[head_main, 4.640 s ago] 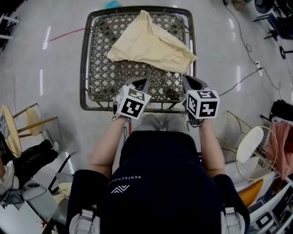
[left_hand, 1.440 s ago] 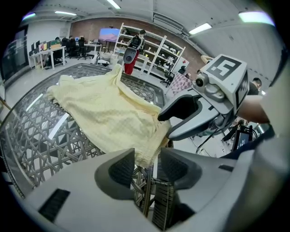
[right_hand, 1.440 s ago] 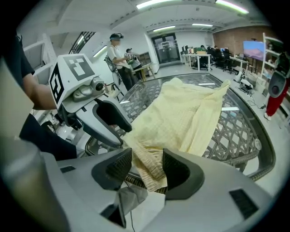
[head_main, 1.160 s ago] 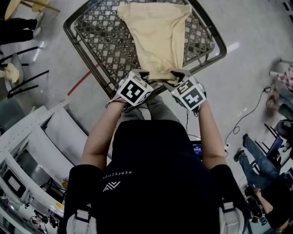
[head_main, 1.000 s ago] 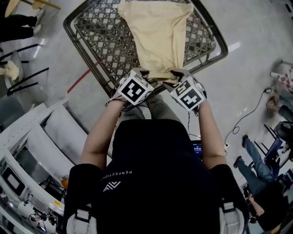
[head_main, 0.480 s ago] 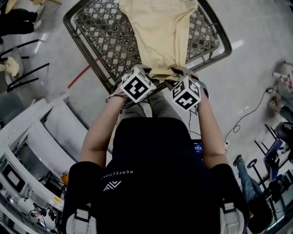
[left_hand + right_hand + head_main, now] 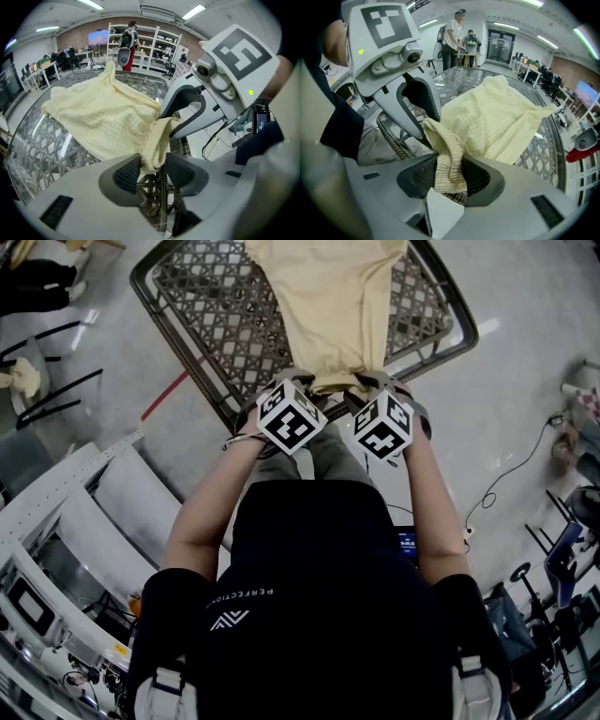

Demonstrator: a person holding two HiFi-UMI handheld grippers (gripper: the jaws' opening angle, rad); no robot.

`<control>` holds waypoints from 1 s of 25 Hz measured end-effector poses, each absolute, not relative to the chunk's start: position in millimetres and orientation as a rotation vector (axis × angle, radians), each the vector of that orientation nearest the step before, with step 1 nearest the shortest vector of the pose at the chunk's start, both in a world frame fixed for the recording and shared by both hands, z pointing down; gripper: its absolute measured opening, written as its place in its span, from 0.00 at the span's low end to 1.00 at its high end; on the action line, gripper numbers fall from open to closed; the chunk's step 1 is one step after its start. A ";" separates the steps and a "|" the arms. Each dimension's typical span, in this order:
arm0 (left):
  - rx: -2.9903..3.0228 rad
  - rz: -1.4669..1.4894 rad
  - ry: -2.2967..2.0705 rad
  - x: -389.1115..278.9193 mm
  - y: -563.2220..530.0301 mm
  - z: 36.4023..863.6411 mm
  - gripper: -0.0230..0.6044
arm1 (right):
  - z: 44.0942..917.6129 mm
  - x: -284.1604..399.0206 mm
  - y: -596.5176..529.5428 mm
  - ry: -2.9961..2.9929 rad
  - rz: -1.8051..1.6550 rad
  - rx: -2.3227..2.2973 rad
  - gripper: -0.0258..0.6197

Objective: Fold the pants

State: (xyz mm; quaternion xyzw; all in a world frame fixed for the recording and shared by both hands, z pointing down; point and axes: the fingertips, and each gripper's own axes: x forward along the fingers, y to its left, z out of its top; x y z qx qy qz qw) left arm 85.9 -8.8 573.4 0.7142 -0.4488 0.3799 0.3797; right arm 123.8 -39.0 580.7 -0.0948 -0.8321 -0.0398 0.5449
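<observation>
Left forearm [image 7: 211, 512] and right forearm [image 7: 431, 512] both reach forward from the body, converging so that the two hands sit close side by side at the near edge of the table [image 7: 202, 329]. Both grippers tip steeply downward.

Left gripper [image 7: 302, 382]: the jaws have just been closing. The left gripper view shows the ribbed waistband [image 7: 152, 150] between the two pads and touching both, so it is pinched there, at the corner nearer the person's left.

Right gripper [image 7: 364, 382]: the jaws have just been closing as well. The right gripper view shows a bunched roll of the waistband squeezed between the pads, with its end hanging below them. Firm grasp.

Pants [image 7: 328, 306]: pale yellow, waffle-textured. The waistband end is gathered narrow between the two grippers at the near edge of the table. From there the cloth widens and lies spread across the woven lattice top toward the far side.

Beyond the table: grey floor with a red tape line [image 7: 169, 392]. At the far end of the room stand white shelving [image 7: 145, 44] and a person with a backpack [image 7: 125, 44].
</observation>
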 end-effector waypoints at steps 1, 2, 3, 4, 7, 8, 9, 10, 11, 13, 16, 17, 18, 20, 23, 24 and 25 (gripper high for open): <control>1.826 0.980 -1.155 86.1 -8.7 573.8 0.32 | 580.3 123.9 -38.8 -1.975 -0.078 -0.226 0.30; 1.829 0.992 -1.164 86.2 -8.7 574.3 0.31 | 579.6 124.1 -38.5 -1.975 -0.058 -0.226 0.30; 1.834 1.007 -1.169 86.2 -8.6 574.8 0.29 | 579.0 124.2 -38.0 -1.975 -0.038 -0.226 0.29; 1.840 1.019 -1.169 86.0 -8.5 575.1 0.27 | 578.3 124.1 -37.2 -1.974 -0.020 -0.227 0.29; 1.849 1.006 -1.120 87.2 -7.8 572.1 0.23 | 575.8 124.3 -33.3 -1.966 0.011 -0.239 0.27; 1.846 0.986 -1.097 88.4 -6.9 570.2 0.22 | 574.8 125.3 -31.8 -1.962 0.015 -0.246 0.27; 1.841 0.967 -1.076 89.7 -5.0 568.7 0.21 | 573.8 126.8 -30.3 -1.958 0.016 -0.255 0.27; 1.836 0.954 -1.061 90.9 -2.1 567.9 0.21 | 572.8 128.4 -28.6 -1.954 0.018 -0.264 0.27; 1.832 0.947 -1.049 92.1 1.3 567.4 0.21 | 571.5 130.0 -26.3 -1.950 0.025 -0.274 0.26; 1.834 0.942 -1.028 95.6 8.1 564.6 0.20 | 568.3 134.1 -19.7 -1.939 0.051 -0.297 0.27; 1.831 0.922 -0.992 102.2 18.3 557.2 0.20 | 561.8 142.1 -9.5 -1.911 0.071 -0.339 0.27; 1.825 0.902 -0.980 104.6 21.4 554.3 0.20 | 559.7 144.9 -6.3 -1.900 0.073 -0.353 0.27; 1.820 0.877 -0.969 107.1 24.1 551.1 0.20 | 557.4 147.5 -2.8 -1.888 0.077 -0.368 0.26; 1.819 0.833 -0.947 112.7 28.5 544.1 0.20 | 551.8 152.2 3.5 -1.867 0.092 -0.395 0.26; 1.831 0.817 -0.912 119.9 36.3 535.8 0.20 | 542.5 159.4 10.8 -1.837 0.119 -0.422 0.27; 1.834 0.818 -0.901 121.6 39.2 533.8 0.20 | 539.5 160.7 12.8 -1.831 0.124 -0.428 0.26; 1.836 0.821 -0.893 122.3 41.7 531.7 0.20 | 536.5 161.2 14.5 -1.828 0.127 -0.431 0.27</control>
